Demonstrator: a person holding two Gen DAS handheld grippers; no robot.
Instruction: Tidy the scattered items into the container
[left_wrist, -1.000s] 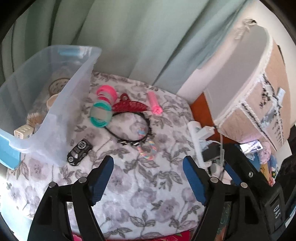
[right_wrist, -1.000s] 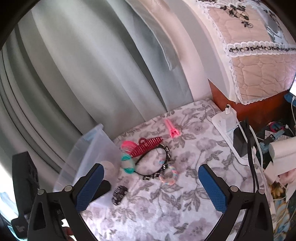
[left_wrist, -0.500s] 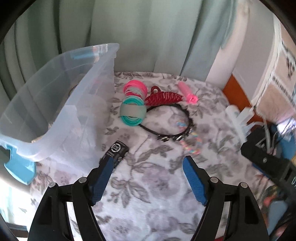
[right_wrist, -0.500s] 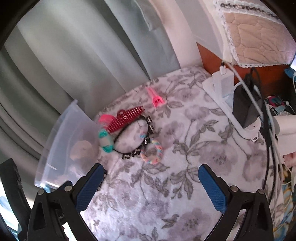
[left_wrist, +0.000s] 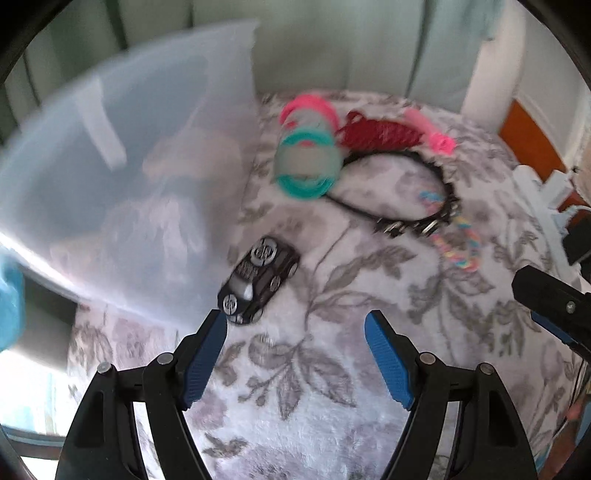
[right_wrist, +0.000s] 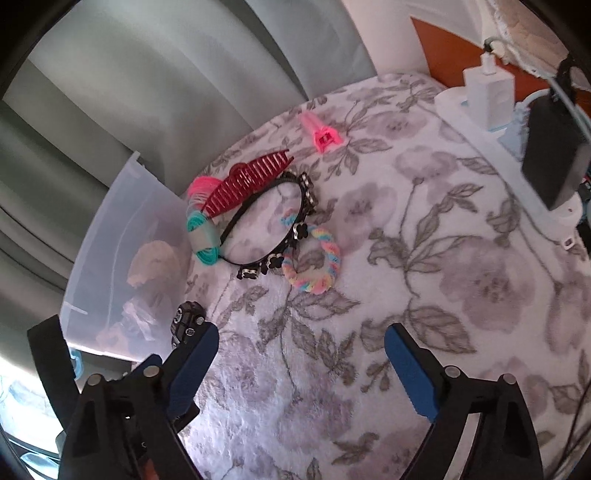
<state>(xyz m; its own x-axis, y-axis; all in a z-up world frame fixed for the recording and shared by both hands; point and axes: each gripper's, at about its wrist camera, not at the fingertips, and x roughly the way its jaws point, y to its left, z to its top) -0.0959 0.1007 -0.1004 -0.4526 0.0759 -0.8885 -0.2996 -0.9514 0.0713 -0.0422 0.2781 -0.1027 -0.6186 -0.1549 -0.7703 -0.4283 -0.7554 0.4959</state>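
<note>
My left gripper (left_wrist: 295, 325) hangs wide open and empty over the floral cover, its left finger tip just beside the near end of the toy car (left_wrist: 258, 278), which lies close against the wall of the clear bin (left_wrist: 110, 155) on the left. My right gripper (right_wrist: 301, 343) is also open and empty; its jaws have just been closing a little, with nothing between them. I judge the car small, light and rigid, slick on its glossy body, so I would take it across its narrow width at the middle, not by the ends, where it might pivot or roll on its wheels. Farther off lies a cluster: the black headband (right_wrist: 266, 221), springy and thin, best pinched on the band; the red claw clip (right_wrist: 247, 186) resting on it, stiff and toothed; the pink and teal hair ties (right_wrist: 201, 229), soft; the pastel scrunchie (right_wrist: 314, 262), soft too and touching the headband; and a pink clip (right_wrist: 321, 133) apart at the far side. The plush cover looks yielding, so the fingers may sink a little. Curtains (right_wrist: 147, 74) hang behind; a power strip (right_wrist: 517, 140) with chargers sits at the right.
</note>
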